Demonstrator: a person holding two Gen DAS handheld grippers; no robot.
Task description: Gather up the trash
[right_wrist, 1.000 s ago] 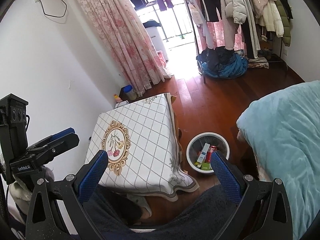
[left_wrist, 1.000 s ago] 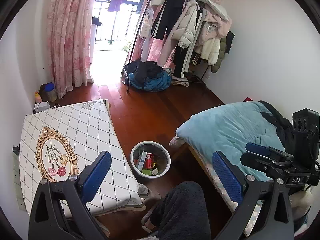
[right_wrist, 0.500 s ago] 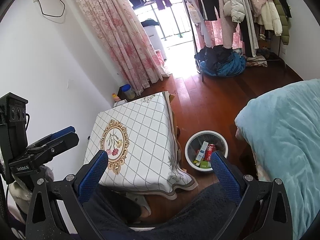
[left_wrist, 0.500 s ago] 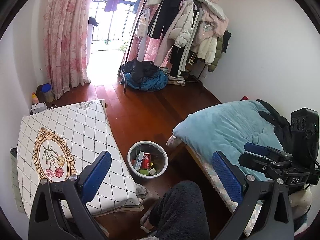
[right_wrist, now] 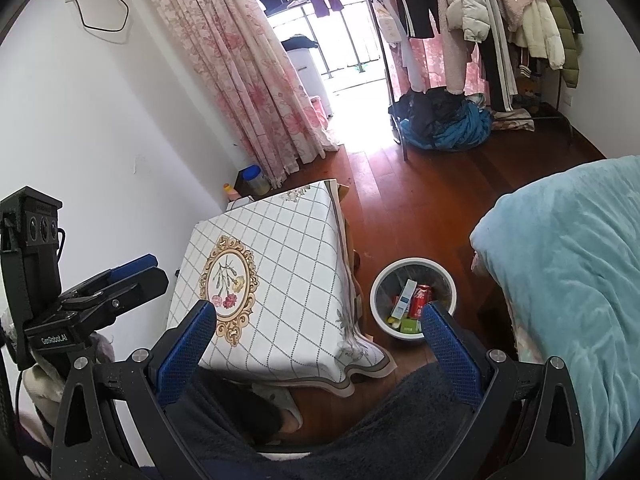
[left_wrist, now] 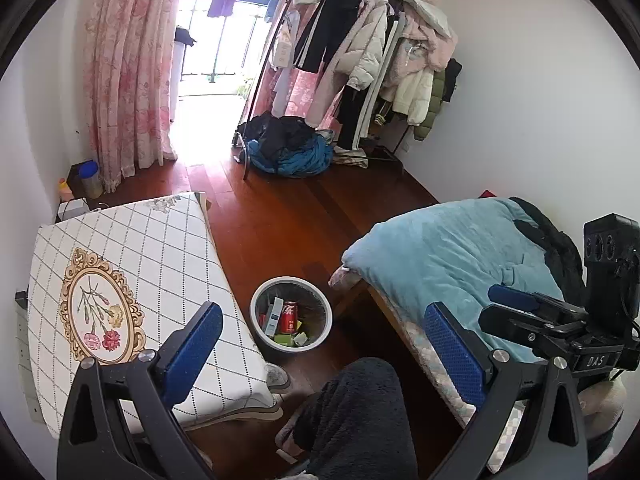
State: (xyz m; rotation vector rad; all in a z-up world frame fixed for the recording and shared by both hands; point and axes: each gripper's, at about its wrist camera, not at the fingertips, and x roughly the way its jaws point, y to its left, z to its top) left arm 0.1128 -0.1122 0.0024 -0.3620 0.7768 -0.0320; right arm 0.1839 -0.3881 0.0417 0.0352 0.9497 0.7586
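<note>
At the left, a table (left_wrist: 132, 280) covered with a checked cloth is seen, its top bare of any litter. The left gripper (left_wrist: 320, 344) is held high above the floor with its jaws spread wide and nothing between them. Just right of the table's edge a bin (left_wrist: 291, 312) stands on the wooden floor (left_wrist: 288, 216), and the trash is already inside it: a red can (left_wrist: 287, 315), a slim white-and-blue box (right_wrist: 403, 298) and small green scraps. These are judged light; the can is thin-walled and smooth, so it would be best pinched across its middle, the box along its long flat sides. The bin itself could be taken by its stiff rim. Little room is left around it, between the hanging cloth and the bed (left_wrist: 448, 256) with its blue blanket further right. The right gripper (right_wrist: 320, 340) is likewise wide apart and empty.
</note>
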